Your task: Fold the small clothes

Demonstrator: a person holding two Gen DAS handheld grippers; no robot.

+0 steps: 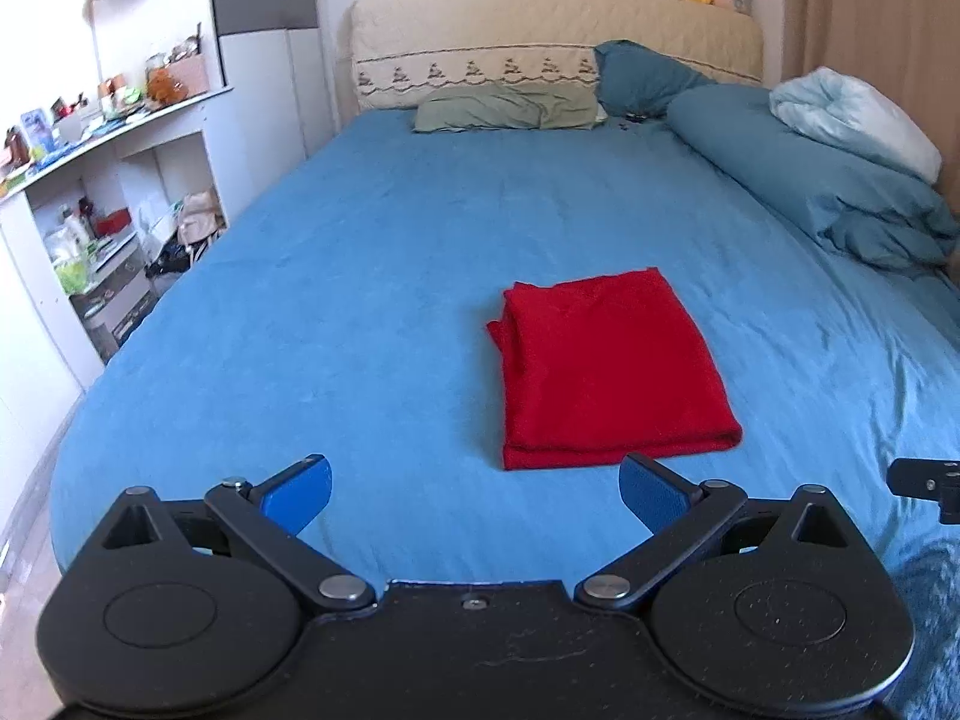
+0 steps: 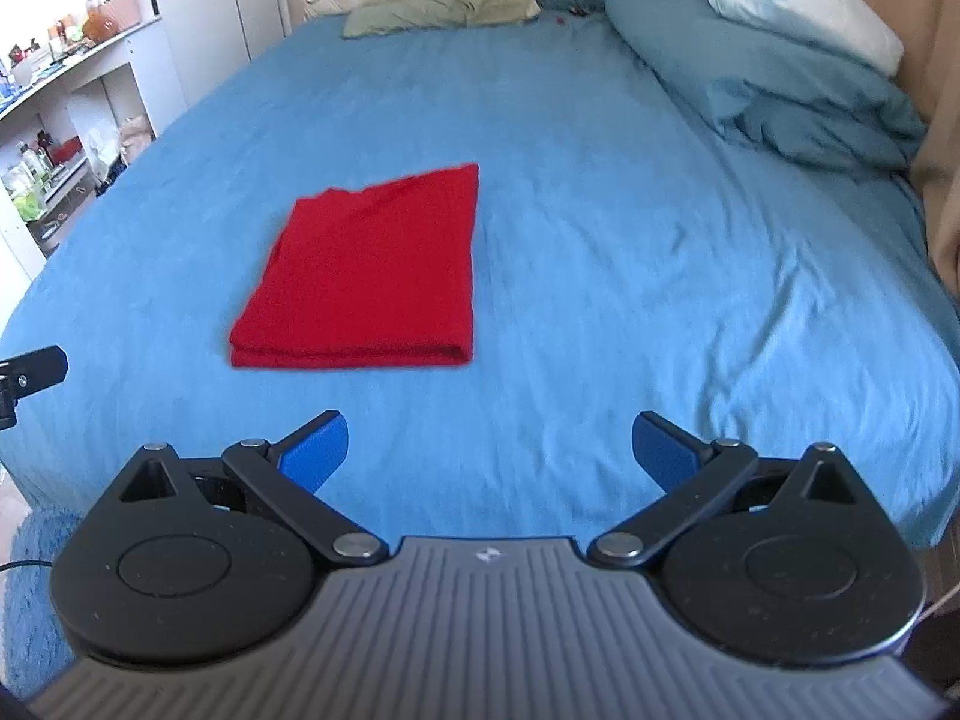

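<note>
A red garment point(image 1: 606, 369) lies folded into a neat rectangle on the blue bed sheet point(image 1: 372, 276); it also shows in the right wrist view point(image 2: 369, 270). My left gripper point(image 1: 474, 489) is open and empty, held above the bed's near edge, just short of the garment's near fold and a little to its left. My right gripper point(image 2: 489, 450) is open and empty, near the bed's front edge, to the right of the garment and apart from it. Part of the right gripper point(image 1: 927, 483) shows at the left wrist view's right edge.
A rolled blue duvet point(image 1: 828, 180) with a pale pillow point(image 1: 858, 114) lies along the bed's right side. A green pillow point(image 1: 510, 108) lies by the headboard point(image 1: 552, 36). White shelves point(image 1: 114, 216) full of items stand left of the bed. A blue shaggy rug point(image 2: 36, 588) lies below the bed's near edge.
</note>
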